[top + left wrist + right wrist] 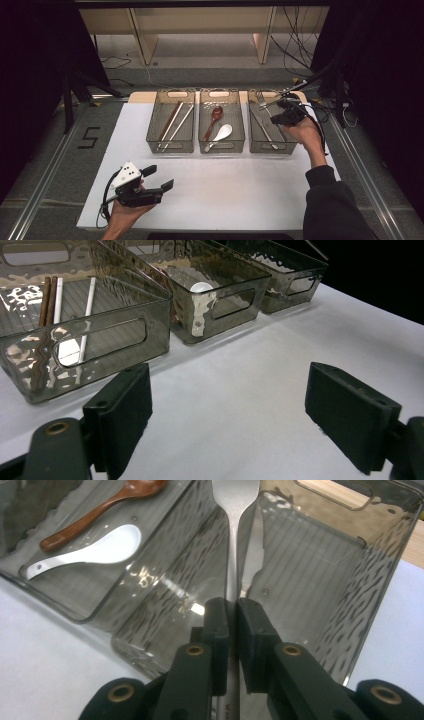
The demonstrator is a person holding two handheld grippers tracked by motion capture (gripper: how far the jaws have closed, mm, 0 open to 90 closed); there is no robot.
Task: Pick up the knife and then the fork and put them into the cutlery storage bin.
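Jaws of left gripper [159,178] standing wide apart, nothing between, hovering near front of white counter [225,185]. Jaws of right gripper [233,630] clamping steel fork [233,535] by handle, holding it over right bin [380,565], knife [252,555] lying inside. Middle bin [221,145] holding brown spoon [100,512] and white spoon [95,550].

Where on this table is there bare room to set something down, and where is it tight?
Free: the white mat between the three bins and the near edge, right of the left gripper. Also the mat strip left of the chopsticks bin. Crowded: the right bin, where the right gripper holds a metal utensil above a knife.
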